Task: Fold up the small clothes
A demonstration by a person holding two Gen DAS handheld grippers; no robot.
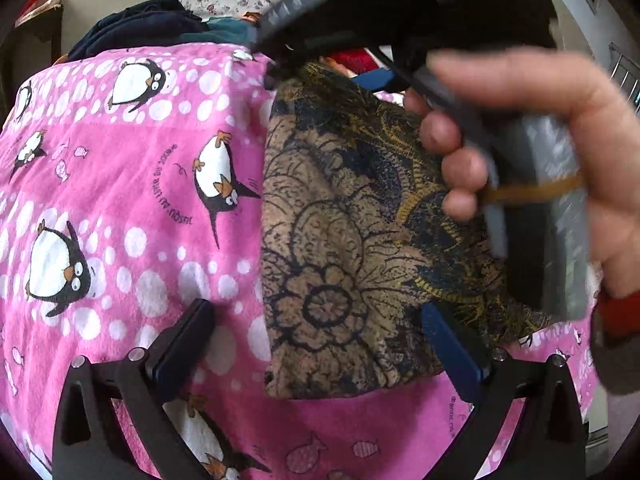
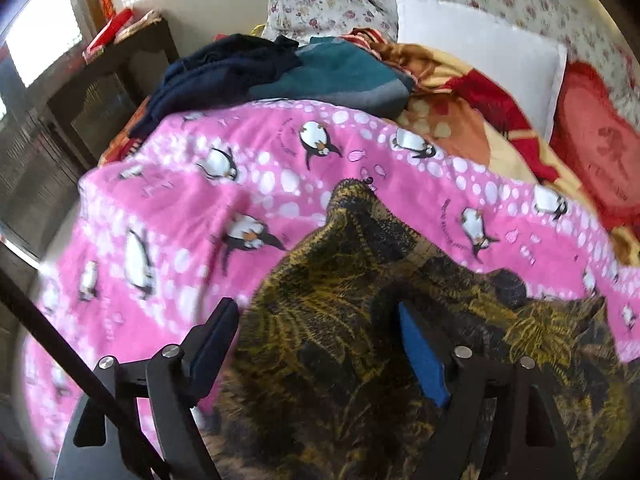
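My left hand-held gripper (image 1: 316,344) stands with its jaws wide apart over the near edge of the brown garment printed with black flowers and gold leaves (image 1: 352,240); the cloth lies between the pads, but neither presses on it. My right hand-held gripper (image 2: 316,344) is likewise spread apart above the same garment (image 2: 360,320), nothing pinched.

The garment lies flat on the pink fleece blanket with penguins and white dots (image 1: 120,200), which covers the bed. From the left wrist its long axis runs away from me, its straight folded edge on the left, narrowing toward the far end. From the right wrist it runs up to a rumpled peak.

Only the left wrist shows my right hand (image 1: 560,160) wrapped around the grey handle (image 1: 556,216), above the garment's right side. Only the right wrist shows the bed beyond: a dark navy and teal clothes pile (image 2: 280,76), a white pillow (image 2: 480,60), and a red heart cushion (image 2: 600,140).
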